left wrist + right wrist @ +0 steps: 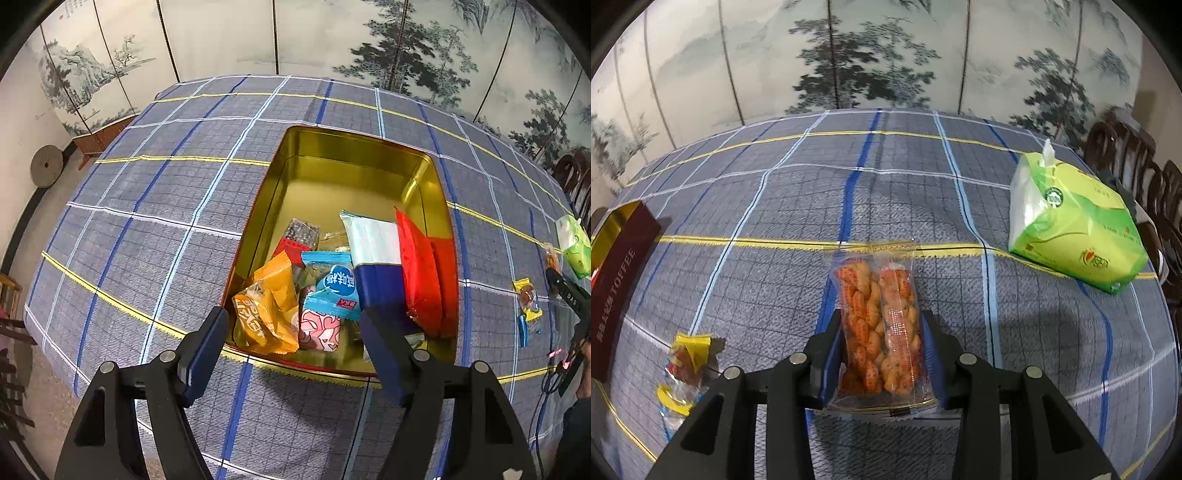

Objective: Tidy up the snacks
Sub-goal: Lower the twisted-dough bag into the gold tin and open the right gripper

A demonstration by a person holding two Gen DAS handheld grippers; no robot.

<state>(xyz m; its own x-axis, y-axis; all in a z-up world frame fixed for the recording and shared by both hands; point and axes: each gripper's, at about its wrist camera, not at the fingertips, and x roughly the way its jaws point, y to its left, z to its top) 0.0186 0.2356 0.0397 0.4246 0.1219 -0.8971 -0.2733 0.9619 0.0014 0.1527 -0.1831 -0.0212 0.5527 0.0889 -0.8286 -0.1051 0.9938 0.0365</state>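
Bench, blue plaid cloth (775, 295): right gripper (882, 354) clamps clear, crinkly, fragile orange-cracker packet (879, 325) mid-body; left gripper (295, 332) wide, empty, over gold tin (332, 155).

One gold tin (354, 155) holding seven snack packets that can be told apart (more may hide beneath). Two loose snack packets on the cloth: one clear pack of orange crackers (877, 325), one small yellow-ended candy pack (685, 363). One green tissue pack (1078, 229).
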